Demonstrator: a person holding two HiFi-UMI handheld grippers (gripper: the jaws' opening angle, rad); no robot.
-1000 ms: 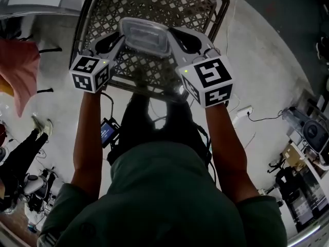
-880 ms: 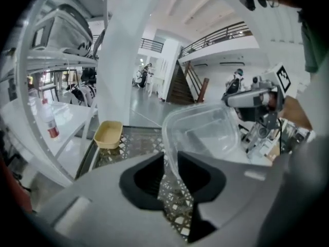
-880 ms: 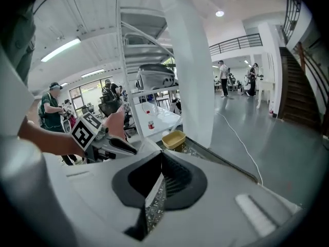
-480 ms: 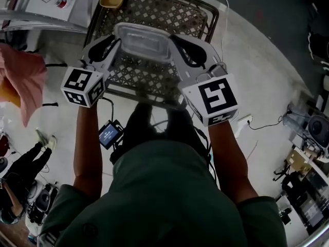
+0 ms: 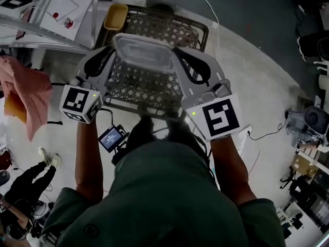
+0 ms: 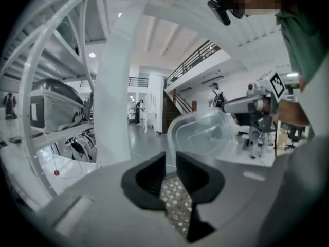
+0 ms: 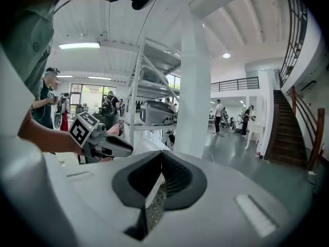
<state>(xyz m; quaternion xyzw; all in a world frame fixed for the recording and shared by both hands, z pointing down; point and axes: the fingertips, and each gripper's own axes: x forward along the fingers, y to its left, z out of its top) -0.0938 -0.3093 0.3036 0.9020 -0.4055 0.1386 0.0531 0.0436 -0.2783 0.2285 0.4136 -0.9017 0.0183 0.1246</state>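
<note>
a big hall with a grey floor point(image 5: 247, 60) is seen, with a white pillar point(image 7: 198, 86) and stairs point(image 7: 293, 133) far off. a white rack point(image 6: 31, 66) is seen at 9 o'clock in the left gripper view. a wire basket point(image 5: 139, 89) is seen below the tools in the middle of the head view. a yellow tray point(image 5: 115, 16) is laid at the basket's far corner, at 11 o'clock. a pink cloth point(image 5: 31, 94) is seen well apart at 9 o'clock. a small screen point(image 5: 110, 138) is seen near the person's left arm.

a clear box point(image 5: 143, 52) is held up over the wire basket, between the two tools. the left tool point(image 5: 113, 51) is closed on the box's thin rim, at the box's 9 o'clock side. in the left gripper view the rim is seen pinched between the jaws, and the box is seen sticking out past them toward 1 o'clock. the right tool point(image 5: 175, 56) is closed on the rim at the box's 3 o'clock side. in the right gripper view the rim is seen edge-on, squeezed tight between the jaws. the box is held about level, and the basket's wires are seen through it.
</note>
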